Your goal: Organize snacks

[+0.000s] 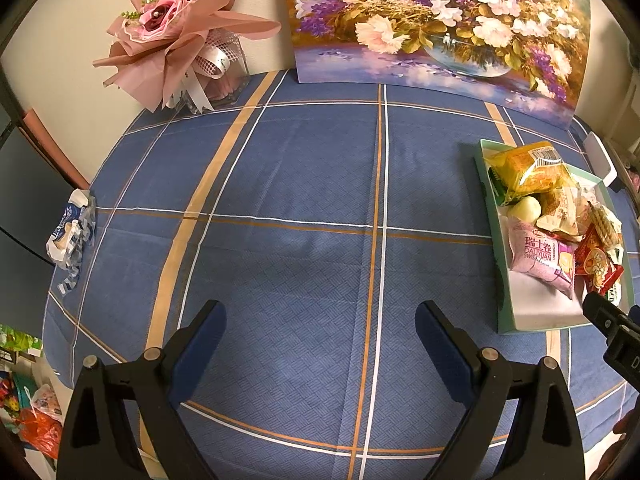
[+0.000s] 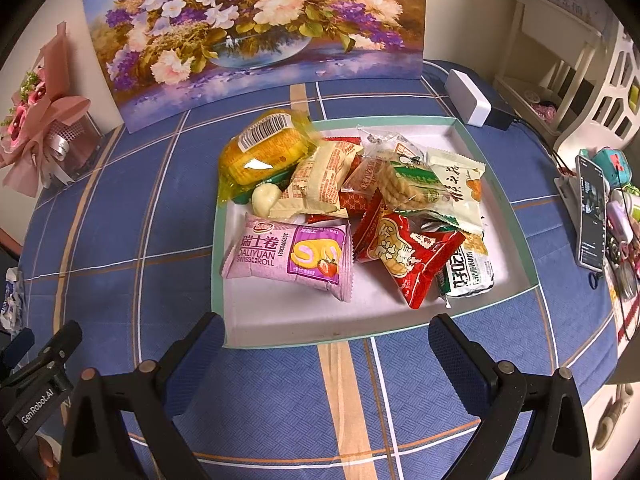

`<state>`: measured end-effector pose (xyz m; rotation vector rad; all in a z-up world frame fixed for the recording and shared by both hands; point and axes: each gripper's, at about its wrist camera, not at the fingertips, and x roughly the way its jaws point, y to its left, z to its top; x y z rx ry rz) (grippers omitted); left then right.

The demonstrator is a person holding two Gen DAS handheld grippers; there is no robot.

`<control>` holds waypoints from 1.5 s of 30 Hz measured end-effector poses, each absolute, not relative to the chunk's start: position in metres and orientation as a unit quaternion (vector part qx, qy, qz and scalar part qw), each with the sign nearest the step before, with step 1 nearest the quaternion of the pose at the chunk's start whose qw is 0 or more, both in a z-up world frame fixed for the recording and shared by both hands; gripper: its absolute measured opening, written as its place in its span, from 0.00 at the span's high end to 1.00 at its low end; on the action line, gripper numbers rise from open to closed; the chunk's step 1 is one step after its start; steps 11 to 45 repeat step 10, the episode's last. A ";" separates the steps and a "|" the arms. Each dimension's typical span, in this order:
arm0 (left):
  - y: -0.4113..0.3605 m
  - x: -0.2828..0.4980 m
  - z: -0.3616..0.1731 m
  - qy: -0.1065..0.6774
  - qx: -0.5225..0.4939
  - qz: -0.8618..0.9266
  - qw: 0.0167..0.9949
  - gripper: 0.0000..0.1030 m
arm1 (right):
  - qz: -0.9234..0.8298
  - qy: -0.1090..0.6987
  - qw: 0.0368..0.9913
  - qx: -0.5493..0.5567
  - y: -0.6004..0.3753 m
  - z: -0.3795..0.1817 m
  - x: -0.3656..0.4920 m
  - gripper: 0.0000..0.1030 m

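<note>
A shallow green-rimmed box tray (image 2: 280, 320) sits on the blue plaid tablecloth and holds several wrapped snacks: a pink swiss roll pack (image 2: 288, 256), a yellow cake pack (image 2: 264, 152), a red cracker pack (image 2: 404, 256) and cream biscuit packs (image 2: 320, 184). My right gripper (image 2: 326, 344) is open and empty just in front of the tray's near edge. My left gripper (image 1: 320, 334) is open and empty over bare cloth, left of the tray (image 1: 536, 320). The swiss roll (image 1: 540, 258) also shows in the left wrist view.
A flower painting (image 1: 432, 24) leans on the back wall, a pink bouquet (image 1: 180, 36) at back left. A blue-white wrapper (image 1: 72, 236) lies at the table's left edge. A white box (image 2: 468, 96), phone (image 2: 592, 216) and clutter sit at right.
</note>
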<state>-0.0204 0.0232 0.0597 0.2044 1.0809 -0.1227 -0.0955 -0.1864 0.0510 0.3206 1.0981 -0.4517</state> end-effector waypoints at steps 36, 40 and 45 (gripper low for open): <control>0.023 -0.022 0.065 0.501 0.087 -0.065 0.859 0.07 | -0.215 0.516 0.815 0.152 -0.187 0.050 -0.097 0.00; 0.023 -0.022 0.065 0.501 0.087 -0.065 0.859 0.07 | -0.215 0.516 0.815 0.152 -0.187 0.050 -0.097 0.00; 0.023 -0.022 0.065 0.501 0.087 -0.065 0.859 0.07 | -0.215 0.516 0.815 0.152 -0.187 0.050 -0.097 0.00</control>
